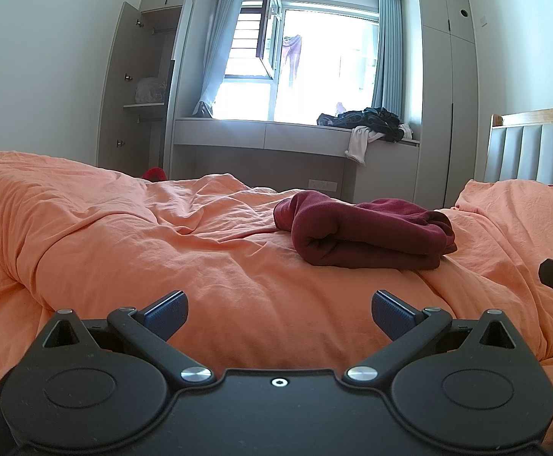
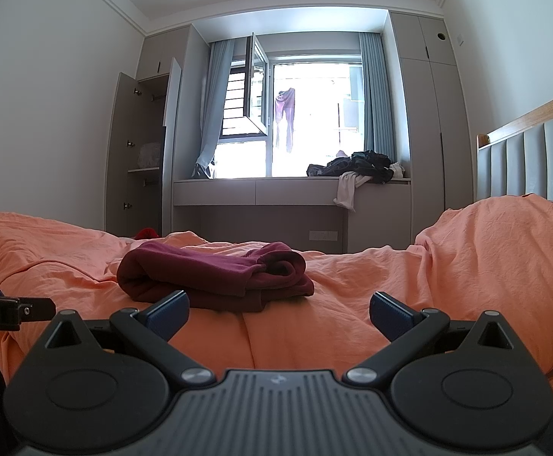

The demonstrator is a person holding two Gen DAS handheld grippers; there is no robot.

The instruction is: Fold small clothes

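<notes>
My left gripper (image 1: 279, 313) hovers low over the orange duvet (image 1: 124, 228), its blue fingers (image 1: 166, 313) spread wide apart and empty. Ahead and between my two tools, the dark red garment (image 1: 367, 233) lies folded in a bundle on the bed. My right gripper (image 2: 279, 313) hangs just before it, fingers likewise apart, holding nothing.

Left gripper (image 1: 279, 317), right gripper (image 2: 278, 315): fingers apart.
</notes>
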